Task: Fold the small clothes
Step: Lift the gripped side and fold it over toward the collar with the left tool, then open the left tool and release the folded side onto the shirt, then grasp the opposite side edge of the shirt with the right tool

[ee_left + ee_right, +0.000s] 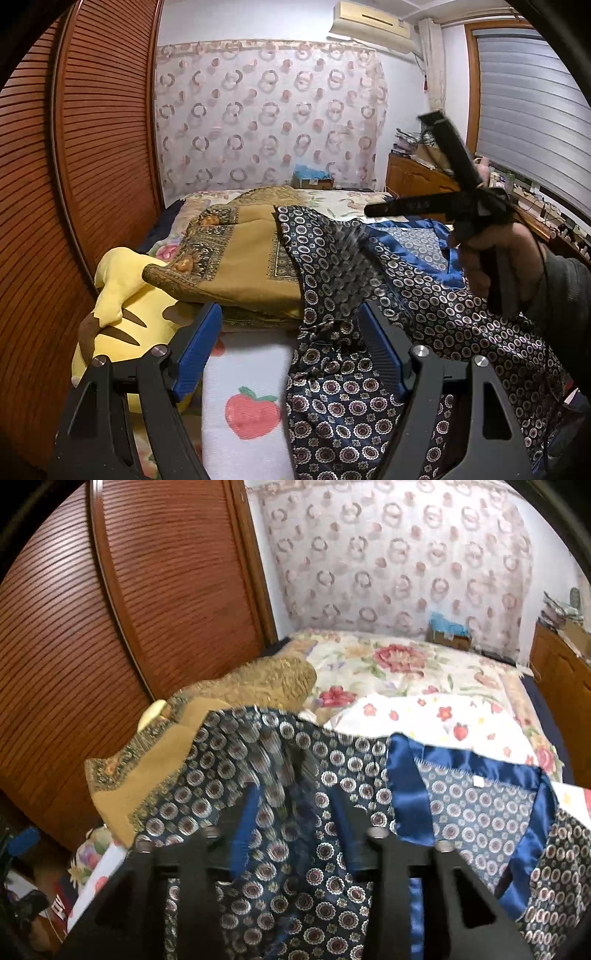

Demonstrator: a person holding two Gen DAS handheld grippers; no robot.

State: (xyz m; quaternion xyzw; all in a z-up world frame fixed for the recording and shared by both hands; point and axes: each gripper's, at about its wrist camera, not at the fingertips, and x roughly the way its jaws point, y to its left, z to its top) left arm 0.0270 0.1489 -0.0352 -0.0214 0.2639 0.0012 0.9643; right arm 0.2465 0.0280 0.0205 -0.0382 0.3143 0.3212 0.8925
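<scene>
A navy satin garment (369, 332) with a circle pattern and blue trim lies spread on the bed; it also shows in the right wrist view (332, 849), collar (480, 775) to the right. My left gripper (290, 350) is open, blue pads wide apart, with a garment edge lying between them and part of the cloth blurred. My right gripper (424, 162) is seen from the side in a hand at the right, its fingers spread. In its own view (295, 812) the cloth is bunched and blurred over its fingers, which hides them.
A folded tan blanket (240, 266) and a yellow plush toy (122, 302) lie on the left of the bed. A white cloth with fruit prints (247, 398) is beneath. A louvered wooden wardrobe (74, 166) stands left; a wooden cabinet (413, 177) stands right.
</scene>
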